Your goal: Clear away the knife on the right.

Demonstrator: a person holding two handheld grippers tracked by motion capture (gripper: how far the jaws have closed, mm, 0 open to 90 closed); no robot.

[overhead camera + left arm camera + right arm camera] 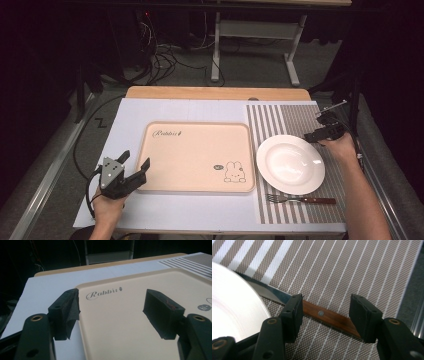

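Your cream tray (195, 156) sits in the middle of the high view, and its upper left corner carries the script word "Rabbit" (167, 133), followed by a tiny dark mark. In the left gripper view the same word (103, 293) reads clearly between the two black jaws. Near the tray's lower right corner there is a line-drawn rabbit (233, 172) with a small dark round badge (217, 167) beside it; the badge's lettering is too small to read.

Your left gripper (134, 169) rests at the lower left of the high view, at the tray's lower left corner. Its jaws stand wide apart with nothing between them but the tray edge below.

Your right gripper (324, 127) is at the right of the high view, over the striped placemat (300, 117), just beyond the white plate (290, 164). In the right gripper view its jaws straddle a knife with a wooden handle (329, 317), one jaw near the blade end of the handle and the other near its butt. The jaws are apart and the pads are not pressing the handle. The knife lies on the placemat (342, 272) with its serrated blade (265, 290) running under the rim of the plate (232, 307) at the left of that frame.

A fork (300, 199) with a wooden handle lies on the placemat below the plate, at the lower right of the high view. The plate crowds the knife's blade side closely.
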